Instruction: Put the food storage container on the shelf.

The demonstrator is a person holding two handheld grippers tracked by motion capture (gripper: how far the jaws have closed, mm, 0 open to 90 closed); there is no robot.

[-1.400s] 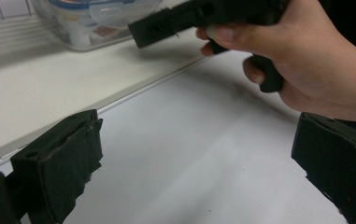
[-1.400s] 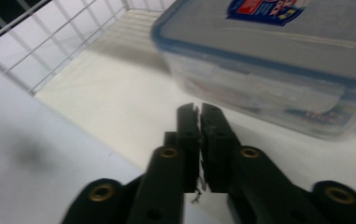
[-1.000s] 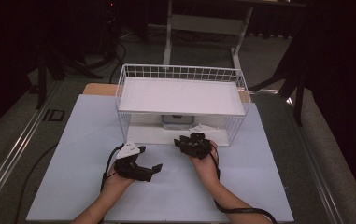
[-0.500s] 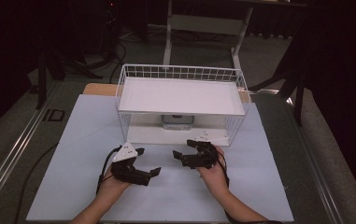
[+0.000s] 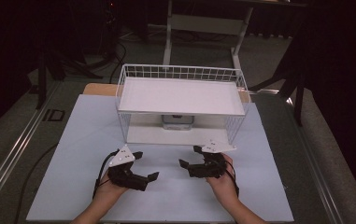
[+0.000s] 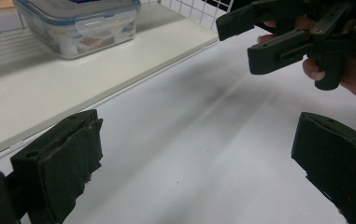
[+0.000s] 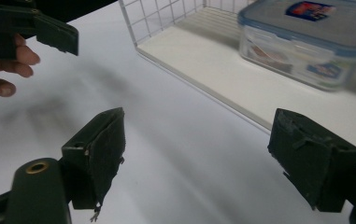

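Two grippers, left gripper (image 5: 145, 165) and right gripper (image 5: 190, 157), are hovering wide open and empty over the tabletop (image 5: 73, 140). Gripper views are showing the container (image 6: 77, 23) on the rack's lower shelf (image 6: 26, 102) (rigid, probably slippery; grip its sides).

Table (image 5: 73, 140): white top, plain surface.
On table: white wire rack (image 5: 180, 100), far centre.
Rack lower shelf (image 6: 96, 79): clear lidded container (image 6: 80, 23) resting on it.
Rack upper shelf (image 5: 180, 95): white board.
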